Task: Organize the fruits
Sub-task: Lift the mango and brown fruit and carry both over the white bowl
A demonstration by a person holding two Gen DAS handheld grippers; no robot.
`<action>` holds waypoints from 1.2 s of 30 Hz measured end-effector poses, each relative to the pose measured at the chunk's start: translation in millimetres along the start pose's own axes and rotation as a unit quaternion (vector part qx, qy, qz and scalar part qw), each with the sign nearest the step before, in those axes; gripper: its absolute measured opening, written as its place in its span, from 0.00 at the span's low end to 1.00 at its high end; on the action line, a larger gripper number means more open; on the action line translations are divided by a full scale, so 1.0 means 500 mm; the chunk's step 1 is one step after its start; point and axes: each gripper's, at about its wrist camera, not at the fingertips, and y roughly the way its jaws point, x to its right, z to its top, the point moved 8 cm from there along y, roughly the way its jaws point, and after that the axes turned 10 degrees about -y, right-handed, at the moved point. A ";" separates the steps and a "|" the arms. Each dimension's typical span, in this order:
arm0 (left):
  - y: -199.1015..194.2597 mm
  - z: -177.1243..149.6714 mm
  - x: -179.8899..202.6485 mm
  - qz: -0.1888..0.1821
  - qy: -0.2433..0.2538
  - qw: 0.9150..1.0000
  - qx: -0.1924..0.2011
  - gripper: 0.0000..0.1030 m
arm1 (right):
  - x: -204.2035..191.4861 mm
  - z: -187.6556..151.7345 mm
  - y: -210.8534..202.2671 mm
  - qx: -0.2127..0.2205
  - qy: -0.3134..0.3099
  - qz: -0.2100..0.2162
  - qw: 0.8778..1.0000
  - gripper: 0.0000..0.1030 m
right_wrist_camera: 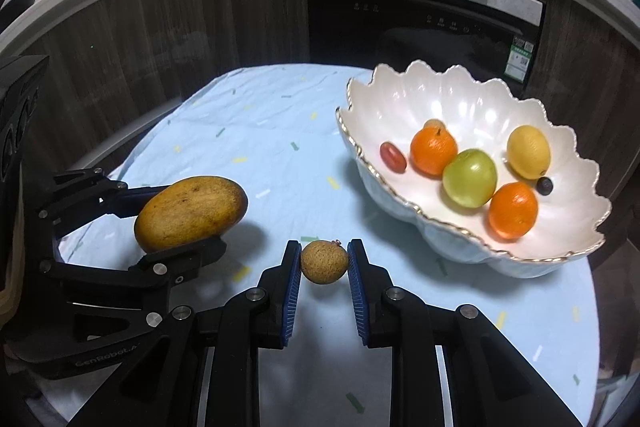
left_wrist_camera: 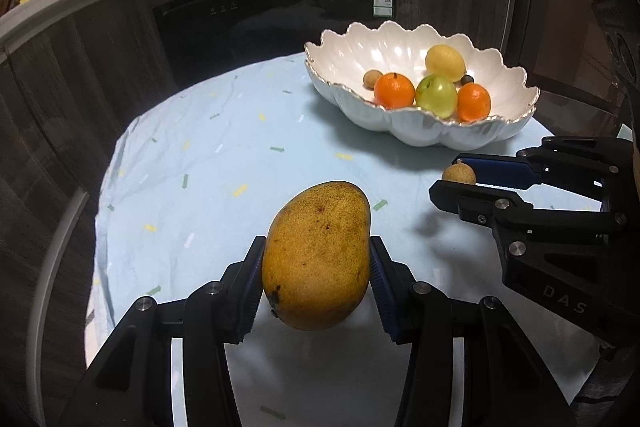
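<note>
Mango is pinched in the left gripper, its underside hidden; right gripper pinches a small brown fruit.

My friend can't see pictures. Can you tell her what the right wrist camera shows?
The right gripper pinches a small round brown fruit above a pale blue tablecloth. To its left, the left gripper holds a yellow mango; to the right, a scalloped white bowl holds oranges and other fruit.
</note>
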 end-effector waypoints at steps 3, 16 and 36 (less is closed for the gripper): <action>-0.018 0.013 0.007 0.001 -0.002 1.000 0.008 0.47 | 0.005 0.006 -0.018 0.007 0.003 -0.005 1.000 0.24; -0.073 0.066 0.057 -0.004 0.000 0.999 0.036 0.47 | 0.048 0.032 -0.097 0.040 0.019 -0.031 0.999 0.24; -0.089 0.156 0.148 -0.022 0.009 0.998 0.057 0.47 | 0.176 0.040 -0.161 0.062 0.066 -0.076 0.993 0.24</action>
